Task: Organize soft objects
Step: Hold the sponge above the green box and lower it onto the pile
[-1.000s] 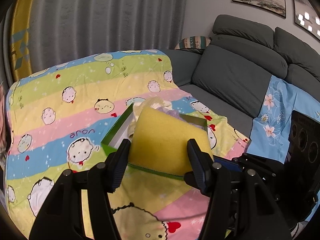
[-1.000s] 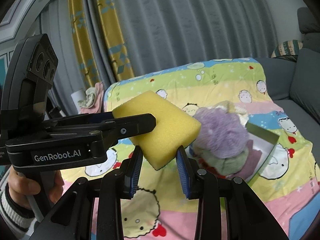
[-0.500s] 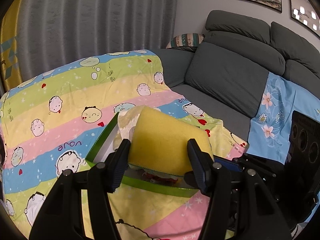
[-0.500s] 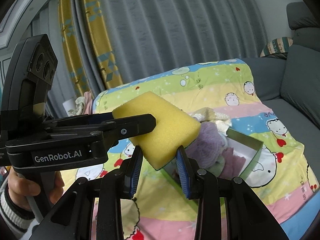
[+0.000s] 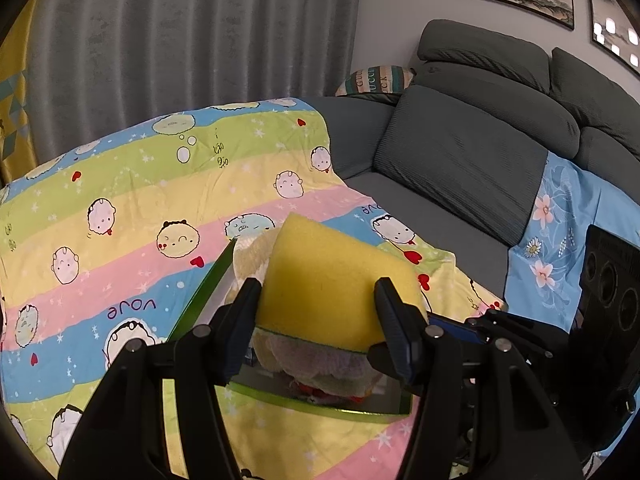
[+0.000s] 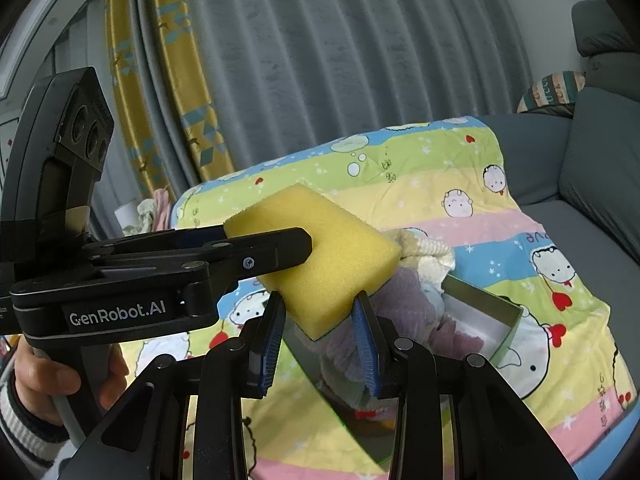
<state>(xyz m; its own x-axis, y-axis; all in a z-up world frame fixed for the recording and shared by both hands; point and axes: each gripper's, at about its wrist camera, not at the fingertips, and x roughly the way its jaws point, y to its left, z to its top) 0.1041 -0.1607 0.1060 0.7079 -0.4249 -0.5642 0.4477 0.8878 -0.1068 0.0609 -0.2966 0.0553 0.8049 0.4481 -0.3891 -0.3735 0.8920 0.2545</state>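
Both tongs grip one yellow sponge (image 5: 336, 280): the left gripper (image 5: 316, 304) across its broad width, the right gripper (image 6: 318, 326) on a corner. It hangs over the green box (image 5: 320, 400), open blanket (image 5: 120, 208) at nine o'clock.

A plain yellow foam sponge block (image 5: 336, 280); a pastel rainbow-striped cartoon-face cotton blanket (image 5: 132, 208); a green-rimmed rectangular box (image 5: 320, 404); a charcoal-grey ribbed fabric sofa (image 5: 460, 160).

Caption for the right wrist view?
Both grippers clamp a yellow foam sponge above a green box of soft items.
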